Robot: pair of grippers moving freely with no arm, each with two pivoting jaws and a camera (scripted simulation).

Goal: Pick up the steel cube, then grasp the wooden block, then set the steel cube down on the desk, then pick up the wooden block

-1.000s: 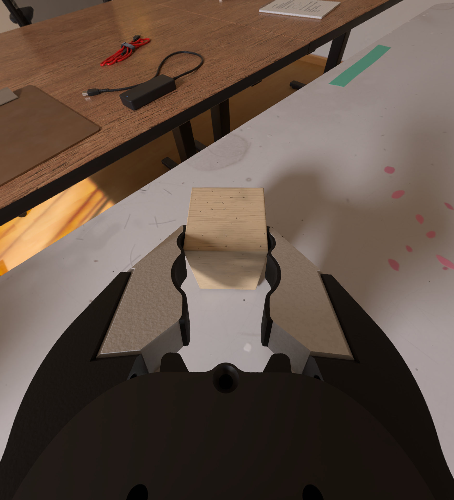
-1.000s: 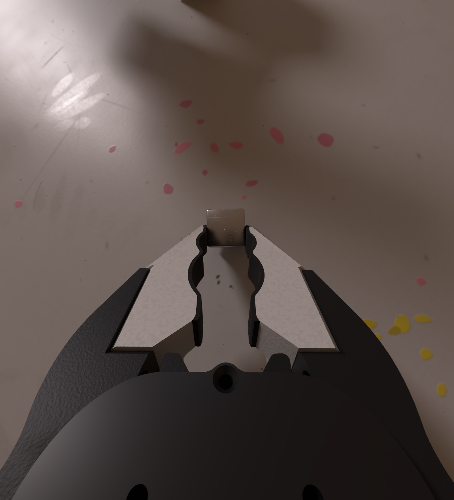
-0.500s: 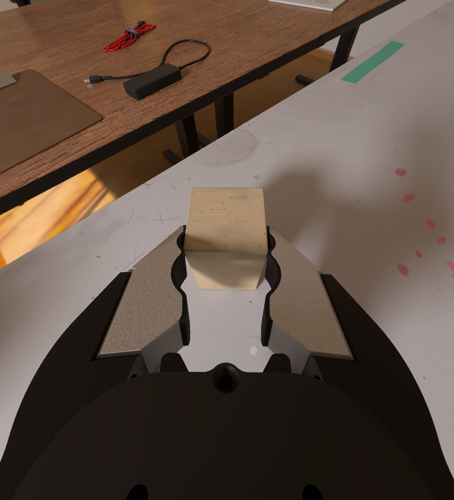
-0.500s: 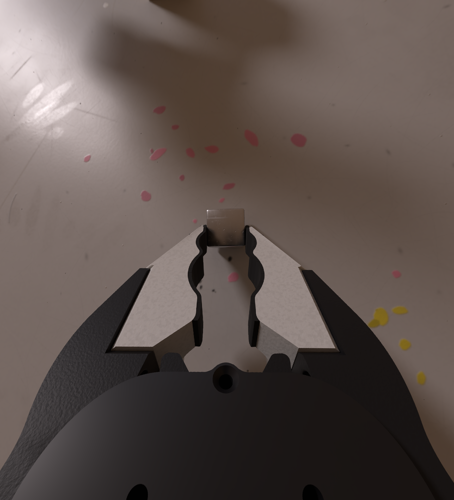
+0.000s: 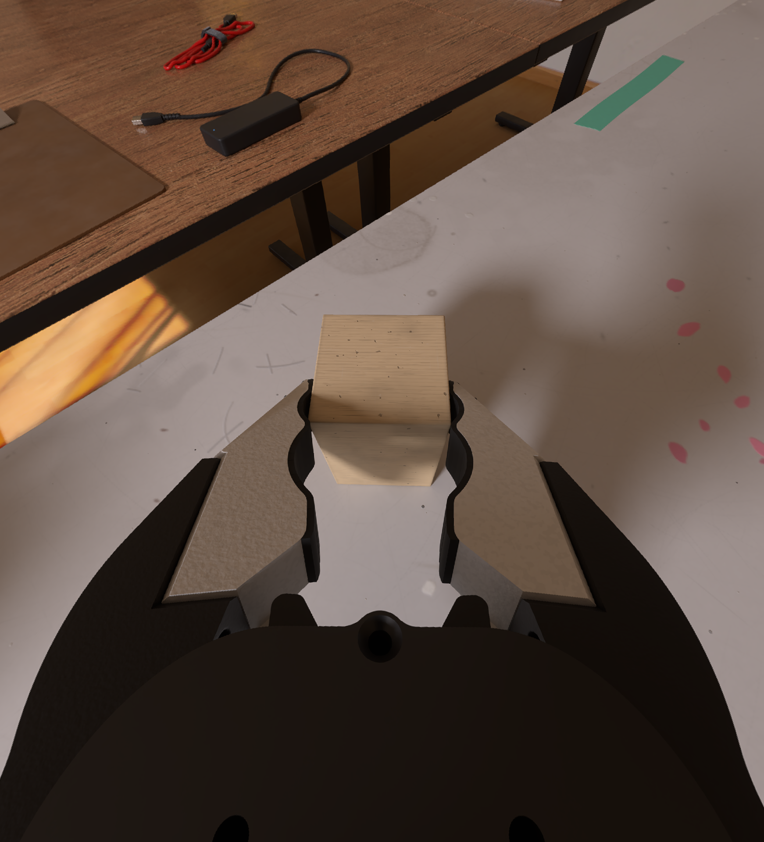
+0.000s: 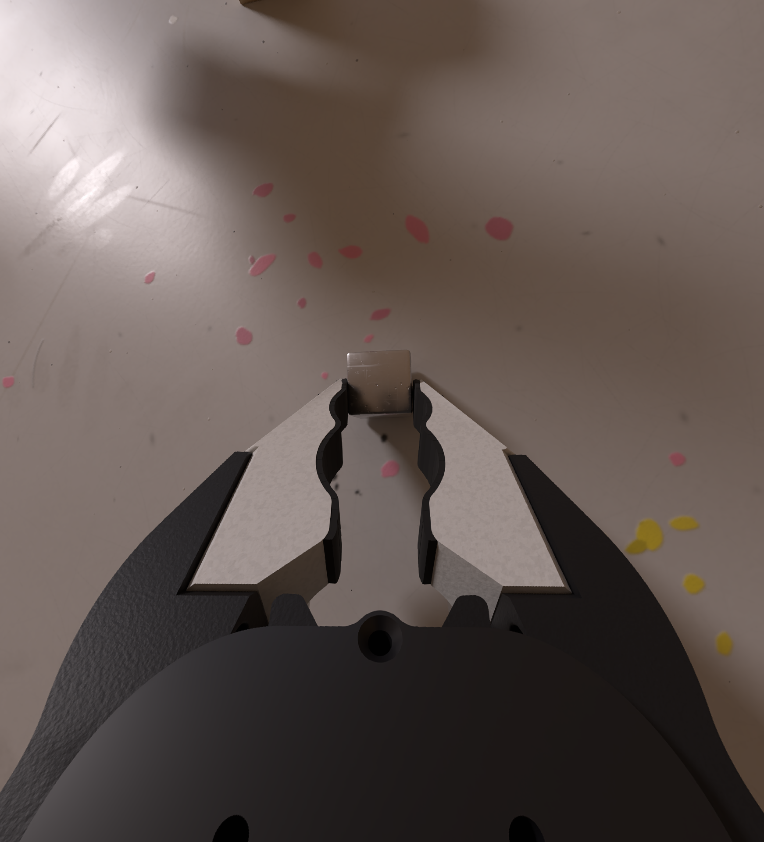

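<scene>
In the left wrist view, my left gripper (image 5: 380, 401) is shut on the pale wooden block (image 5: 382, 364), which it grips by its sides at the fingertips over the grey desk (image 5: 599, 255). I cannot tell whether the block touches the desk. In the right wrist view, my right gripper (image 6: 379, 387) is shut on the small steel cube (image 6: 378, 380), held at the fingertips low over the desk (image 6: 599, 319). A tan edge (image 6: 280, 3) at the top of that view looks like the block's underside.
Pink paint spots (image 6: 348, 252) and yellow spots (image 6: 649, 535) mark the desk. A green tape strip (image 5: 628, 91) lies far right. Beyond the desk's left edge stands a brown table (image 5: 416, 54) with a black power adaptor (image 5: 252, 120), a red cable (image 5: 209, 43) and a brown mat (image 5: 43, 182).
Both grippers stay shut on their objects. The left view's background slid slightly up and right. In the right view the desk marks shifted left and down, then nearly stopped.
</scene>
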